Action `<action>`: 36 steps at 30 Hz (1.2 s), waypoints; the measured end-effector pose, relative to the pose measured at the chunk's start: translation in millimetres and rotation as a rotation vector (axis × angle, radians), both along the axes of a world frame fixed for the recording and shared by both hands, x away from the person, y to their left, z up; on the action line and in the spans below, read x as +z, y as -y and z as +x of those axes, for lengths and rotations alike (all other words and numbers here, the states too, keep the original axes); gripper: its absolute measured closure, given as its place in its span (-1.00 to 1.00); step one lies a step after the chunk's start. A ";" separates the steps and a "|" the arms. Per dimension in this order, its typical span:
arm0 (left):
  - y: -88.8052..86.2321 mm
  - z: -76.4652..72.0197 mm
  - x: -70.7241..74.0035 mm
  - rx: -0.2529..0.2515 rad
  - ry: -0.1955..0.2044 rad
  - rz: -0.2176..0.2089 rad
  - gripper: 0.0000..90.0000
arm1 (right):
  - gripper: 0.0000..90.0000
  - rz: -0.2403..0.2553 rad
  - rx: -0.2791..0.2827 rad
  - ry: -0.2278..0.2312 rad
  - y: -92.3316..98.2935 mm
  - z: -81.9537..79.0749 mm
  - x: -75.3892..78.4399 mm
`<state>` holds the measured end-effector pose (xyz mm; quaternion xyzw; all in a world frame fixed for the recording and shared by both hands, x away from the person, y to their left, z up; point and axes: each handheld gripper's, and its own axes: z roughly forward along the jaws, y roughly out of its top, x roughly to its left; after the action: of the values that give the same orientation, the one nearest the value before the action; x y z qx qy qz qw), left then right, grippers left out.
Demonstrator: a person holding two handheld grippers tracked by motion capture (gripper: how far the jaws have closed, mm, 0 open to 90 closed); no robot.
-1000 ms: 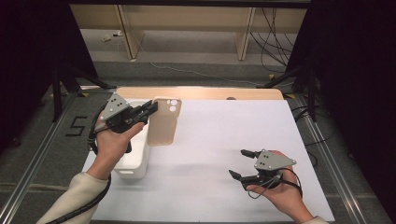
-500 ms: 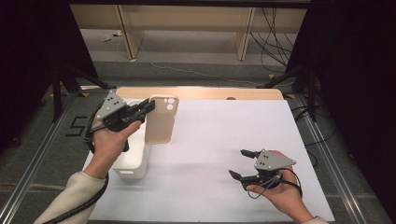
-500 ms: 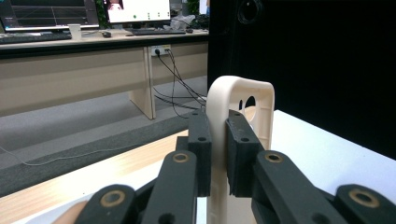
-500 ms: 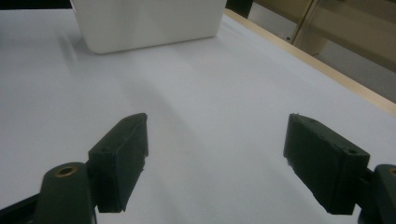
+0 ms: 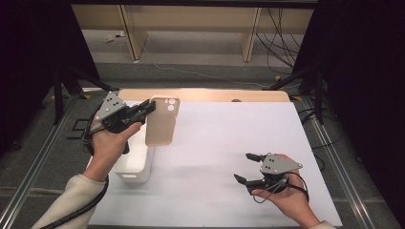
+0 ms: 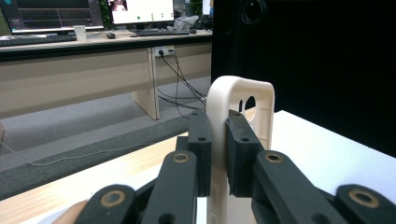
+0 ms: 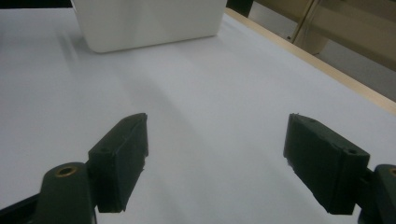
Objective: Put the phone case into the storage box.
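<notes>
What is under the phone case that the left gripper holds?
Under the beige phone case you see the white table cover and the edge of the white bin. The left gripper holds the case in the air. The bin's inside is mostly hidden by the hand.

white bin [image 5: 136,162], white tbl cover [image 5: 229,143], desk w/ monitors [image 6: 93,37]

Most of the white table sheet [image 5: 224,157] is wide open, from the middle to the far wooden edge and the right side, so a hand could sweep through there freely. The one real obstacle is the white rectangular plastic bin [image 5: 136,160] at the left edge. The left gripper [image 5: 143,110] hangs over it, clamped on a beige rigid phone case [image 5: 162,121] that dangles upright above the bin's right rim, crowding that corner. The right gripper [image 5: 246,167], jaws spread, sits low near the front right, well apart from the bin.
</notes>
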<state>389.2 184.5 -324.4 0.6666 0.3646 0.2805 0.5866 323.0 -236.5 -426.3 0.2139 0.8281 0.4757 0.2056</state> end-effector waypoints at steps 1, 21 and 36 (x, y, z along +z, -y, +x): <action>-0.4 0.1 0.1 0.001 0.000 0.001 0.82 | -0.48 0.001 0.000 0.000 0.1 0.0 0.0; -11.3 3.2 2.6 0.020 0.011 0.007 0.82 | -0.48 0.000 -0.001 -0.001 0.0 0.0 0.0; -17.9 5.2 3.2 0.032 0.009 0.008 0.82 | -0.48 -0.002 0.000 -0.001 -0.1 0.0 -0.3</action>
<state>394.4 202.3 -321.2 0.6616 0.3715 0.2946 0.5809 323.0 -236.3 -426.6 0.2139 0.8286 0.4749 0.2053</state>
